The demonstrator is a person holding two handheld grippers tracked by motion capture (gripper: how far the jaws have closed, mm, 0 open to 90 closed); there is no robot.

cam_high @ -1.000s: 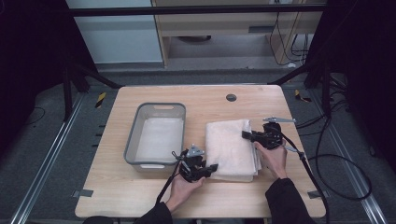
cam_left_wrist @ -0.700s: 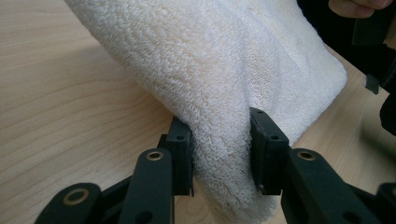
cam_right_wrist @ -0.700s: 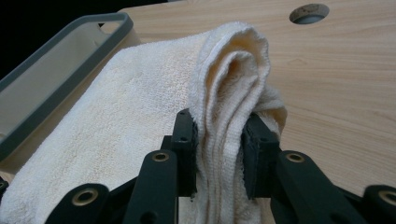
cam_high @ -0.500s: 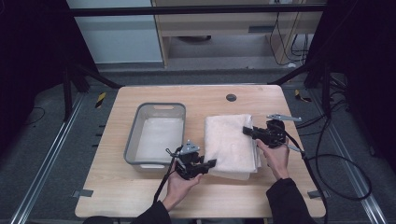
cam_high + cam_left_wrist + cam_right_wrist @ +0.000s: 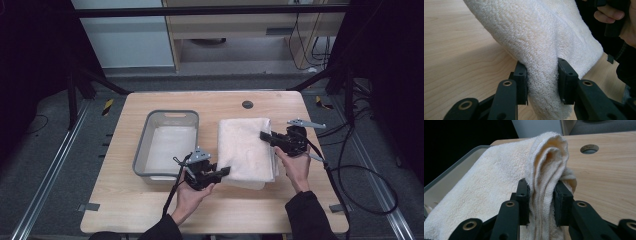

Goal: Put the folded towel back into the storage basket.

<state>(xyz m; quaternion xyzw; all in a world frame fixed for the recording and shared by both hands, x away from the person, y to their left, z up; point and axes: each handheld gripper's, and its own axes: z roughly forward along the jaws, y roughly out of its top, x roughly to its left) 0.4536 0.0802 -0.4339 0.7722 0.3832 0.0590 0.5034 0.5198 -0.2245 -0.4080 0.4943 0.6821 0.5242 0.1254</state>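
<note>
A folded cream towel [image 5: 245, 147] lies on the wooden table [image 5: 125, 205], right of a grey plastic tub [image 5: 142, 145]. My left gripper [image 5: 226, 171] is shut on the towel's near left corner; its pads [image 5: 565, 81] squeeze the thick terry [image 5: 541, 75], which bulges between them. My right gripper [image 5: 263, 135] is shut on the towel's far right edge, and the folded layers [image 5: 542, 195] stand pinched upright between its pads [image 5: 523, 200]. Both held corners are a little off the table. The other hand [image 5: 616, 20] shows at the top right of the left gripper view.
The grey tub [image 5: 454, 167] stands just left of the towel, with a pale lining inside. A round cable hole [image 5: 247, 104] sits in the table near the far edge. Cables [image 5: 360, 170] trail off the right side. Dark frame posts flank the table.
Both grippers have risen a little with the towel's corners in them, and the towel's edges have lifted off the table. The tub has not moved.
</note>
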